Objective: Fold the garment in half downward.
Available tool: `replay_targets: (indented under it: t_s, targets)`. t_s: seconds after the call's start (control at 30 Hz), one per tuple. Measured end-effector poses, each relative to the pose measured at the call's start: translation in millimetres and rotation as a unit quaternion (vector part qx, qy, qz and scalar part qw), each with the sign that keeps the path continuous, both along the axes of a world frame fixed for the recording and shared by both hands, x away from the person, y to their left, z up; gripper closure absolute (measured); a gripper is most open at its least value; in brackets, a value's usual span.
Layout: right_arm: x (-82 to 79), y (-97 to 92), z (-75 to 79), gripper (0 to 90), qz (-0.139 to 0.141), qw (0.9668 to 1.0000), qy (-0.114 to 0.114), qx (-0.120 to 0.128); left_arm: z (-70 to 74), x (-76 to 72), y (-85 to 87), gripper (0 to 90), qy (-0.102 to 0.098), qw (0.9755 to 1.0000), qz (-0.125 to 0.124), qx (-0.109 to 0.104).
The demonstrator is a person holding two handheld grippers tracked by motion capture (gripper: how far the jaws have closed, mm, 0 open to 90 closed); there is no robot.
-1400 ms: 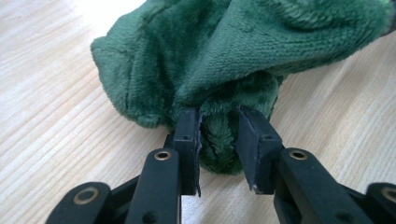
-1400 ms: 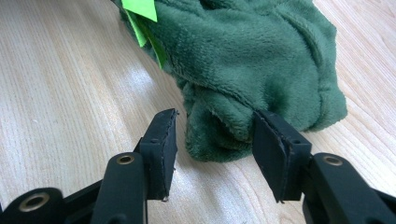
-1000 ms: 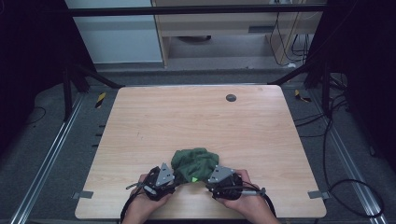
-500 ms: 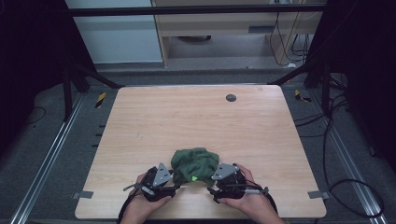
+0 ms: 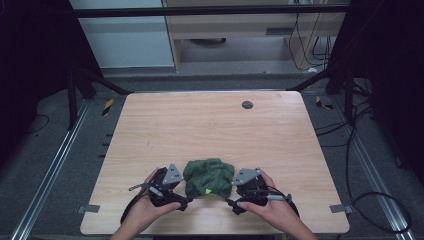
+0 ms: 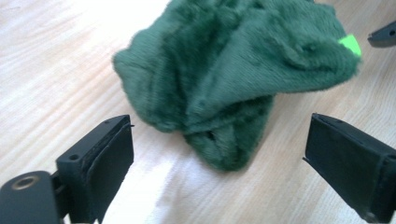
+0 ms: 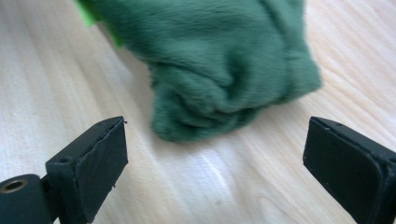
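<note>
Each hand-held gripper, left (image 5: 181, 204) and right (image 5: 233, 205), had just been opening and stood spread, nothing between the jaws; the released green fleece cloth (image 5: 208, 177) lay bunched between them on the surface (image 5: 210, 125).

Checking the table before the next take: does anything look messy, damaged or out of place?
Nothing spilled or damaged. The green cloth lies bunched in a rumpled heap near the table's front edge, between the open left gripper and right gripper.
</note>
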State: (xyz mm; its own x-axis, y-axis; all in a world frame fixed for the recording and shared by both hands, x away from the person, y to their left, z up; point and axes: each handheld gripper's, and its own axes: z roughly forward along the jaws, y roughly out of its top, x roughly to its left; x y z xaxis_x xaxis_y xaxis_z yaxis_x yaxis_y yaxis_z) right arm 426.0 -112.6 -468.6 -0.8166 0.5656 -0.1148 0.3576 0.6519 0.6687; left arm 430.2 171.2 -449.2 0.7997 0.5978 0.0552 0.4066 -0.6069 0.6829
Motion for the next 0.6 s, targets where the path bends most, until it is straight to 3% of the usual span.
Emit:
replay_targets:
  t_s: [0.17,0.37,0.47,0.6]
  targets:
    - [7.5,-13.4,5.1,6.9,-0.012,0.9999,-0.001,0.009,6.2,11.9,13.9,5.7,0.0,0.9999,0.014,0.008]
    - [18.6,-34.5,6.5,7.2,-0.044,0.9989,0.005,0.017,6.2,27.6,35.6,5.3,0.021,0.9989,0.038,0.019]
    - [23.9,-45.6,6.1,7.4,-0.065,0.9976,0.018,0.017,4.1,38.3,51.6,6.3,0.058,0.9958,0.069,-0.01]
    - [30.6,-60.8,5.9,7.5,-0.082,0.996,0.03,0.019,0.8,49.5,69.1,7.3,0.059,0.9933,0.099,0.006]
